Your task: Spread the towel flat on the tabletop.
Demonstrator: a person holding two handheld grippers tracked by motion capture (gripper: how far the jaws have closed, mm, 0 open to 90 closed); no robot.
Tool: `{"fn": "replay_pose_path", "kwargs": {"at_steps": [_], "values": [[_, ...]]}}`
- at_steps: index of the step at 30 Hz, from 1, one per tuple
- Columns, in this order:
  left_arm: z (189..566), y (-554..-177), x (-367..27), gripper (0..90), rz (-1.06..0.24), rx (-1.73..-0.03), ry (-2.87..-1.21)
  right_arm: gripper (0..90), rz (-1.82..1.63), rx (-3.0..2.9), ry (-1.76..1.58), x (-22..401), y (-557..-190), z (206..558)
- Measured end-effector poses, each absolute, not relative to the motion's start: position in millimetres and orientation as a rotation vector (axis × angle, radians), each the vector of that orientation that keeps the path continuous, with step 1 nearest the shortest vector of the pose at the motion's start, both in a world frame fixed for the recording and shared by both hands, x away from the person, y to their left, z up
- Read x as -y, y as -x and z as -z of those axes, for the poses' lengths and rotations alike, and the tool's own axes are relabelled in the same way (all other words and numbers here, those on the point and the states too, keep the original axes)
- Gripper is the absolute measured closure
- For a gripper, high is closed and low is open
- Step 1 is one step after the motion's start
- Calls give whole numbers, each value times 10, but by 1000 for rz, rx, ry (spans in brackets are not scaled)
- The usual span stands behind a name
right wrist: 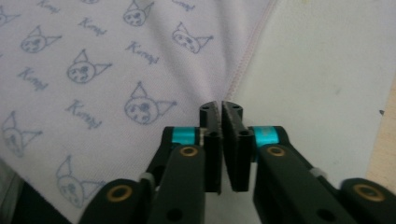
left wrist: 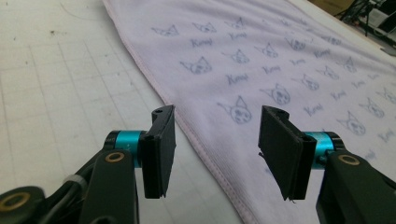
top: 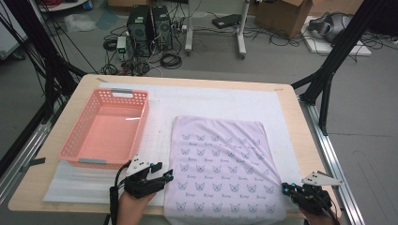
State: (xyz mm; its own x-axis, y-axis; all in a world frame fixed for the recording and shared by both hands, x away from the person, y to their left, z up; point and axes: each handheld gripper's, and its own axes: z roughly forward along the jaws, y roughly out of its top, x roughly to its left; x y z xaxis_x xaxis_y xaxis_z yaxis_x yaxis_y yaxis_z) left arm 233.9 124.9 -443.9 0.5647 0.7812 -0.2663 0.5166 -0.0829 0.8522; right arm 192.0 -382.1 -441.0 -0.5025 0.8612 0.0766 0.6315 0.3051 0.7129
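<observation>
A lavender cloth [top: 220, 159] printed with small cat faces lies flat on the white mat, its near edge at the table's front. My left gripper [top: 168, 177] is at the cloth's near left edge and stands open. In the left gripper view its jaws [left wrist: 218, 114] straddle the cloth's [left wrist: 261, 56] stitched hem without touching it. My right gripper [top: 285, 187] sits at the cloth's near right corner. In the right gripper view [right wrist: 221, 106] its jaws are pressed together on the hem of the cloth [right wrist: 93, 70], and folds run toward the tips.
A pink plastic basket [top: 141, 123] with nothing in it stands on the left of the white mat [top: 211, 101]. The wooden table edge [top: 296, 117] runs close to the right gripper. Computer towers and cables lie on the floor beyond.
</observation>
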Motion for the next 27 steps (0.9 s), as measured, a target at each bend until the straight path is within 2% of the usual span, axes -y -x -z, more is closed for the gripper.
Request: {"fn": "replay_pose_path", "kwargs": {"at_steps": [1,2,6,8,12,14,17,23,27], "values": [[4443,-2359,-1247,465,-313,-1085,-1749,649,-1024,-2240,-1352,3834,-1922,4409],[4448,-2376,-1238,469,-307,-1079,-1752,622,-1043,-2211,-1354,3853,-1929,4402],[4445,-2424,-1228,477,-295,-1055,-1739,565,-1105,-2131,-1323,3897,-1999,4345],[4431,-2440,-1236,465,-306,-1022,-1722,510,-1125,-2119,-1297,3899,-2042,4345],[4430,-2438,-1229,466,-385,-886,-1688,460,-1173,-2086,-1247,3896,-2135,4332],[4430,-2443,-1210,463,-389,-887,-1695,426,-1221,-2057,-1242,3891,-2170,4315],[4440,-2476,-1220,365,-318,-973,-1690,384,-1240,-2028,-1231,3869,-2207,4310],[4392,-2442,-1279,221,-399,-968,-1667,258,-1206,-2013,-1215,3827,-2226,4306],[4361,-2436,-1323,218,-405,-936,-1650,229,-1204,-1994,-1201,3802,-2230,4280]]}}
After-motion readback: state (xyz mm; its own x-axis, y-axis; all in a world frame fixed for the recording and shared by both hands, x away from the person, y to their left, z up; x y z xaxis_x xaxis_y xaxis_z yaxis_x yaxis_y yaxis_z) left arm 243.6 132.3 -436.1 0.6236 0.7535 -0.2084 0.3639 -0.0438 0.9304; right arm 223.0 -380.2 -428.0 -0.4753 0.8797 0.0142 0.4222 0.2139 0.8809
